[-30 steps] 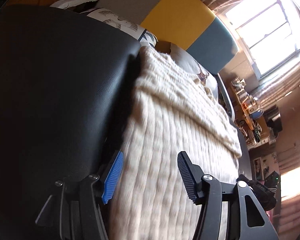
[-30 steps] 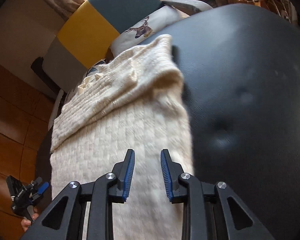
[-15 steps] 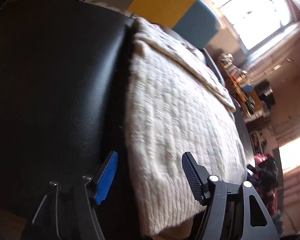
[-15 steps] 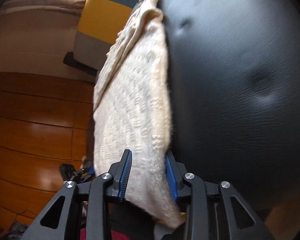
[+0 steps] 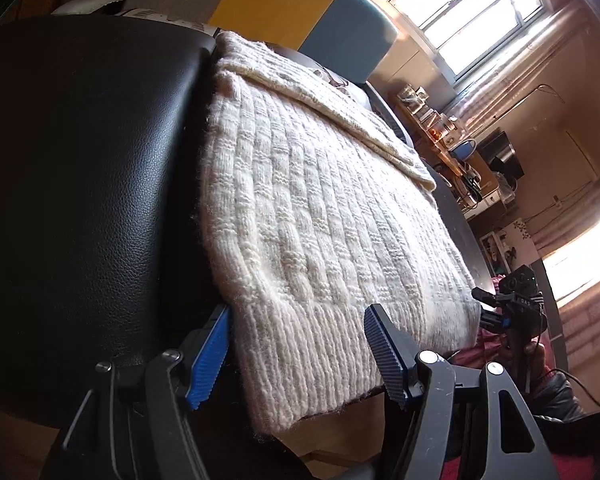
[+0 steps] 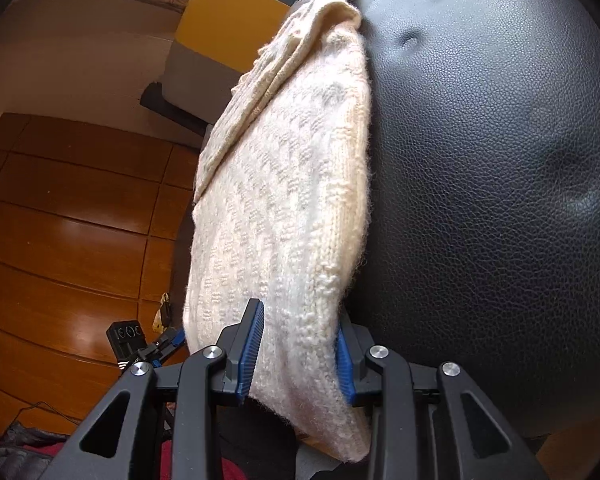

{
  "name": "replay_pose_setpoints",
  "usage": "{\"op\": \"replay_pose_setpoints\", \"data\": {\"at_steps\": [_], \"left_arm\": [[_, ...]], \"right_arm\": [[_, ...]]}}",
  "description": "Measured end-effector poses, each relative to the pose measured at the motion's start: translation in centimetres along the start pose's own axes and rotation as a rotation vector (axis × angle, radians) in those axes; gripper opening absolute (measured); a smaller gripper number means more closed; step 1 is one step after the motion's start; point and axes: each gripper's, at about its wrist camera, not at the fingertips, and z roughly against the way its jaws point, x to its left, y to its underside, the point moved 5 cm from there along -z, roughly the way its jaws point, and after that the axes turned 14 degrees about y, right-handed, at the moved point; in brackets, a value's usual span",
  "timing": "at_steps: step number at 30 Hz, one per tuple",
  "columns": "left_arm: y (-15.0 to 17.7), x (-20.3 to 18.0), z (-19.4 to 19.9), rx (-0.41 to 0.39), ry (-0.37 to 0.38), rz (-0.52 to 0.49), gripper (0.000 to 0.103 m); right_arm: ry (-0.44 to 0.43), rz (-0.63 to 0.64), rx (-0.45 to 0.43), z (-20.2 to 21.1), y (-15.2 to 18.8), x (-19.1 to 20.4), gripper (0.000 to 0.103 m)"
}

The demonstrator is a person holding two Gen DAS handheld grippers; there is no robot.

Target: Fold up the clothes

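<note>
A black padded leather surface [image 5: 80, 184] filled most of both wrist views, its dimpled top [image 6: 500, 160] carrying a cream knitted sweater [image 5: 320, 216] that lay flat along it, an upper layer folded over at the far end. The sweater's ribbed hem hung over the near edge of the surface, toward the person holding the tools. Behind it stood a cushion in yellow, grey and blue blocks [image 5: 284, 4], and a bright window [image 5: 460, 4] lit the room from the far right of the left view; wooden flooring [image 6: 60, 220] showed at the left of the right view.

The left gripper [image 5: 296, 354] sat at one near corner of the hem with its blue-padded fingers [image 5: 210, 356] spread wide, the knit lying between them and not pinched. The right gripper [image 6: 296, 350] was at the opposite near corner [image 6: 300, 340], its jaws parted only as far as the bunched fabric between them; both pads seemed to touch the sweater [image 6: 284, 200], though whether they were gripping it could not be told for certain. Each camera also caught the other tool at the hem's far corner.
</note>
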Motion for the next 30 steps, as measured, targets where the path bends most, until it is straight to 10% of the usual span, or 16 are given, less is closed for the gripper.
{"op": "replay_pose_setpoints", "data": {"at_steps": [6, 11, 12, 14, 16, 30], "left_arm": [[-1.7, 1.4, -0.2, -0.037, 0.079, 0.174, 0.084], [-3.2, 1.0, -1.4, -0.048, 0.005, 0.148, 0.090], [-3.4, 0.9, -1.7, -0.051, -0.014, 0.140, 0.086], [-3.6, 1.0, -2.2, -0.034, -0.099, 0.106, 0.036], [-3.5, 1.7, -2.2, -0.025, -0.130, 0.116, 0.015], [-2.4, 0.4, -1.9, 0.056, -0.184, 0.041, 0.009]], "right_arm": [[-0.005, -0.022, -0.006, -0.5, -0.5, 0.0, 0.033], [-0.059, -0.141, 0.038, -0.8, -1.5, -1.0, 0.032], [-0.048, -0.128, 0.037, -0.9, -1.5, -1.0, 0.027], [0.018, -0.067, 0.023, -1.0, -1.3, -0.6, 0.014], [0.070, -0.025, 0.002, -1.1, -1.1, -0.2, 0.011], [0.099, 0.071, -0.027, 0.2, 0.9, -0.1, 0.008]]}}
